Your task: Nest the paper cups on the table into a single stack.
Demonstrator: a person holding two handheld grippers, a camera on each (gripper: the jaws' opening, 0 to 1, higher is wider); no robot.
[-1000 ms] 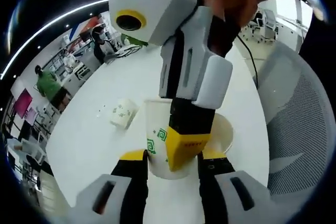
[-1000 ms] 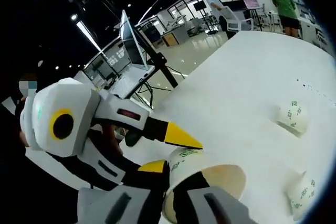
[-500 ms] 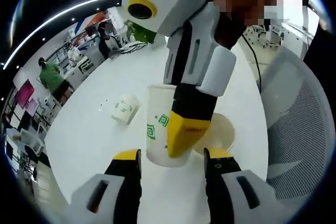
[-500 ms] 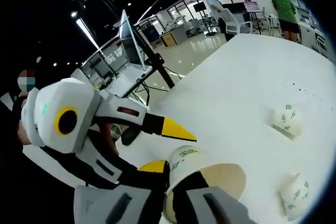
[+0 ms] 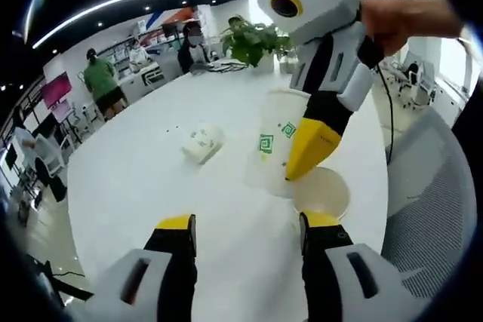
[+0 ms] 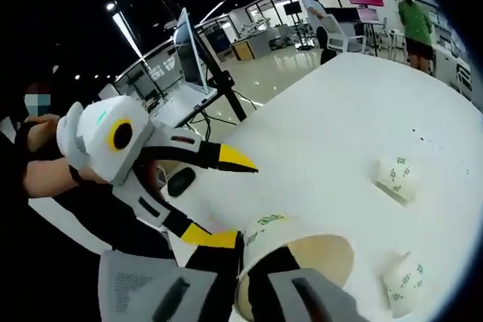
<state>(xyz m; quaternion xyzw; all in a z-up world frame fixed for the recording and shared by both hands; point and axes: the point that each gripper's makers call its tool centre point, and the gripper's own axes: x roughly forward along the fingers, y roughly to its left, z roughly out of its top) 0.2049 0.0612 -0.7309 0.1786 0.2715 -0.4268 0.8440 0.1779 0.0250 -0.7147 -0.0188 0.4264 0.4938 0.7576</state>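
My right gripper (image 5: 298,164) comes in from the upper right of the left gripper view, shut on the rim of a white paper cup (image 5: 275,141) with green marks. The cup hangs over the white table (image 5: 128,186) with its tan mouth turned down and to the right. My left gripper (image 5: 247,222) stands open a little short of that cup, holding nothing. Another cup (image 5: 202,143) lies on its side further out. In the right gripper view the held cup (image 6: 298,258) sits between my right gripper (image 6: 253,254) jaws, and the left gripper (image 6: 219,197) is open at left. Two cups (image 6: 398,173) (image 6: 400,284) lie on the table.
A grey mesh chair (image 5: 430,209) stands at the table's right edge. A potted plant (image 5: 253,39) and people at desks are beyond the far edge. A monitor on a stand (image 6: 192,58) rises past the table's left side.
My left gripper's jaws, earlier close on both sides of the held cup, have spread and drawn back from it. The right gripper keeps its hold on the cup.
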